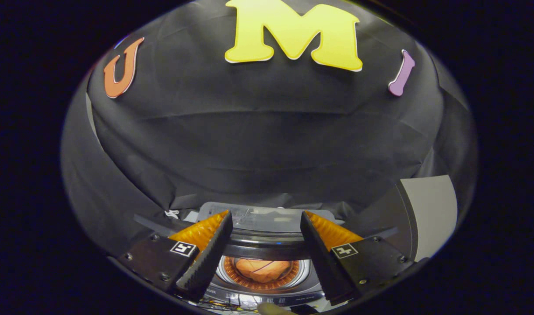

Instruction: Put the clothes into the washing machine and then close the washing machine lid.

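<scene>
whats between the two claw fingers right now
In the gripper view the claw is open, gripping nothing. Between its fingers, beyond and below, the washing machine drum is open, with the orange clothes inside.

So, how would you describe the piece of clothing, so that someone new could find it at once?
Look at the washing machine standing before the black cloth wall, below the open gripper. Its round drum shows between the two fingers. The orange, crumpled clothing lies inside that drum, the only soft thing there.
</scene>
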